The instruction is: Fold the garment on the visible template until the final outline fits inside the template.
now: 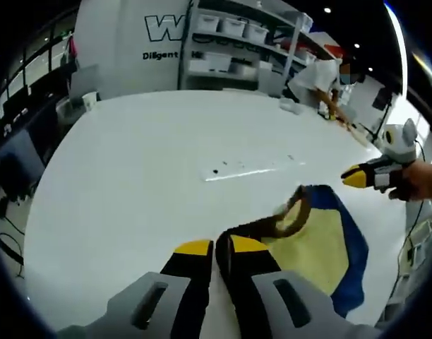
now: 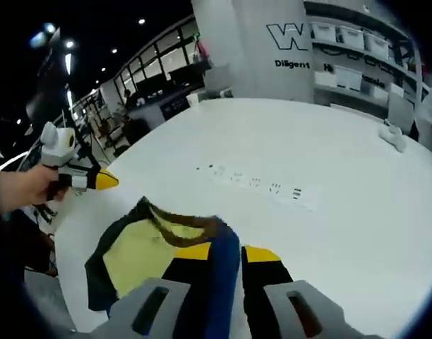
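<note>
In the left gripper view, the left gripper [image 1: 213, 248] has its jaws pinched on the garment's [image 1: 311, 244] dark edge, lower center. In the right gripper view, the right gripper [image 2: 226, 253] clamps a blue fold at bottom center; the cloth lies on the table [image 2: 329, 141]

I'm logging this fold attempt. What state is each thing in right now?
garment: bunched, partly lifted off the table, yellow inside showing.
left gripper: shut on the garment's dark edge.
right gripper: shut on the garment's blue edge.
table: white, holding the garment.
</note>
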Demonstrator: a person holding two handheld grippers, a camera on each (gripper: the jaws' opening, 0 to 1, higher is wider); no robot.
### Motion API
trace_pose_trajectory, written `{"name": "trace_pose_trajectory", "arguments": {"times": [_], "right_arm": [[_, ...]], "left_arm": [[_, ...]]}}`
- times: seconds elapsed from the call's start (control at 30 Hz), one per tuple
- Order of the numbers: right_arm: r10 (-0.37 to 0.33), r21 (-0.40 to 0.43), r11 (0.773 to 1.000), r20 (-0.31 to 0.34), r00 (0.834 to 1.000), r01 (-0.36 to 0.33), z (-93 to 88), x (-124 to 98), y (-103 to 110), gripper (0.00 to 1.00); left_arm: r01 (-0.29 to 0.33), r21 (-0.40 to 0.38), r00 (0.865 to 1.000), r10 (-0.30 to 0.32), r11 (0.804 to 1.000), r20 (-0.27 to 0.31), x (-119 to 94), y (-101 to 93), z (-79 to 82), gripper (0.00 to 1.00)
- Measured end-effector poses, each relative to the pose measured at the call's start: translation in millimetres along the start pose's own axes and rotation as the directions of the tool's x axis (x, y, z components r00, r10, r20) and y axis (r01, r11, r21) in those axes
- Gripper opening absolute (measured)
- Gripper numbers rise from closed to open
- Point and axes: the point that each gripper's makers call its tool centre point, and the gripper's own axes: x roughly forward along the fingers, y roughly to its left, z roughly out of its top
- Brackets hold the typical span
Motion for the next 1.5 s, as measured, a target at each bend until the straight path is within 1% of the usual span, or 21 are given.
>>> {"name": "trace_pose_trajectory", "arguments": {"times": [0.13,0.2,0.3,0.33,0.43,0.57,0.6,0.67,0.77,0.87,0.97,1.03,1.07,1.1,1.17,1.2,1.23,1.3,1.37,1.43,1.5], "right_arm": [[0.016,-0.01,1.0,-0.001,1.0,-0.016,-16.0,-7.4,3.4,0.13],[0.023,-0.041,0.999,0.0,1.0,-0.023,-25.4,-11.5,7.9,0.14],[0.043,-0.041,0.998,0.013,0.999,-0.042,-37.9,-18.7,16.7,0.17],[0.046,-0.063,0.997,0.004,0.999,-0.045,-45.2,-21.1,19.9,0.17],[0.06,-0.07,0.996,0.017,0.998,-0.059,-55.1,-29.5,29.4,0.17],[0.09,-0.122,0.989,0.035,0.995,-0.085,-76.0,-45.3,51.9,0.18],[0.095,-0.14,0.986,0.029,0.995,-0.09,-83.9,-48.6,56.8,0.18],[0.103,-0.136,0.986,0.033,0.994,-0.098,-93.1,-54.2,65.6,0.18],[0.131,-0.162,0.979,0.049,0.99,-0.121,-108.8,-61.5,84.0,0.2],[0.152,-0.16,0.977,0.065,0.986,-0.14,-119.3,-67.4,98.2,0.21],[0.172,-0.183,0.97,0.066,0.983,-0.157,-130.6,-71.1,113.8,0.21],[0.183,-0.199,0.966,0.068,0.981,-0.167,-136.6,-74.3,124.5,0.21],[0.193,-0.219,0.96,0.059,0.979,-0.176,-140.9,-75.8,132.1,0.21],[0.197,-0.235,0.955,0.055,0.979,-0.179,-143.6,-76.1,135.7,0.22],[0.205,-0.244,0.952,0.05,0.978,-0.187,-148.3,-76.9,142.3,0.21],[0.209,-0.247,0.95,0.051,0.977,-0.19,-150.8,-77.6,146.6,0.21],[0.213,-0.251,0.948,0.049,0.976,-0.195,-153.0,-77.7,149.9,0.21],[0.211,-0.297,0.935,0.029,0.977,-0.194,-159.7,-77.7,155.5,0.2],[0.217,-0.305,0.931,0.02,0.976,-0.2,-165.4,-77.2,161.2,0.2],[0.216,-0.325,0.924,0.01,0.976,-0.201,-169.8,-76.0,164.4,0.2],[0.216,-0.361,0.909,-0.015,0.976,-0.207,-176.7,-73.3,169.7,0.2]], "left_arm": [[0.039,0.028,0.999,-0.038,0.999,-0.019,-2.4,-11.1,-12.6,0.15],[0.065,0.04,0.997,-0.064,0.997,-0.04,-5.1,-19.7,-23.0,0.2],[0.094,0.056,0.995,-0.092,0.994,-0.045,-13.5,-32.1,-37.0,0.24],[0.1,0.06,0.994,-0.097,0.993,-0.046,-15.6,-34.5,-40.2,0.25],[0.114,0.069,0.993,-0.11,0.991,-0.051,-23.2,-39.5,-51.1,0.29],[0.131,0.092,0.991,-0.126,0.987,-0.05,-38.9,-46.9,-68.5,0.39],[0.137,0.092,0.99,-0.133,0.986,-0.049,-44.2,-48.8,-73.7,0.4],[0.144,0.097,0.989,-0.139,0.985,-0.049,-51.2,-51.7,-82.9,0.42],[0.153,0.104,0.988,-0.148,0.983,-0.055,-63.4,-56.7,-102.3,0.46],[0.16,0.107,0.986,-0.154,0.981,-0.059,-74.2,-62.0,-118.9,0.5],[0.165,0.112,0.985,-0.16,0.98,-0.058,-83.2,-66.4,-132.8,0.52],[0.167,0.135,0.985,-0.159,0.977,-0.07,-88.2,-70.1,-144.0,0.52],[0.168,0.144,0.984,-0.159,0.975,-0.076,-90.6,-72.9,-150.7,0.52],[0.171,0.145,0.984,-0.161,0.975,-0.076,-91.2,-74.4,-153.0,0.52],[0.18,0.17,0.981,-0.165,0.969,-0.103,-93.5,-79.9,-166.7,0.53],[0.182,0.189,0.98,-0.162,0.965,-0.115,-93.8,-82.7,-174.5,0.53],[0.185,0.19,0.979,-0.164,0.964,-0.123,-93.5,-85.4,-179.2,0.53],[0.193,0.184,0.976,-0.169,0.964,-0.136,-91.5,-90.5,-188.8,0.53],[0.195,0.199,0.974,-0.165,0.96,-0.157,-89.0,-94.4,-197.8,0.52],[0.193,0.218,0.973,-0.157,0.957,-0.171,-86.3,-95.3,-203.4,0.51],[0.199,0.214,0.97,-0.16,0.956,-0.185,-82.2,-97.6,-209.4,0.49]]}}
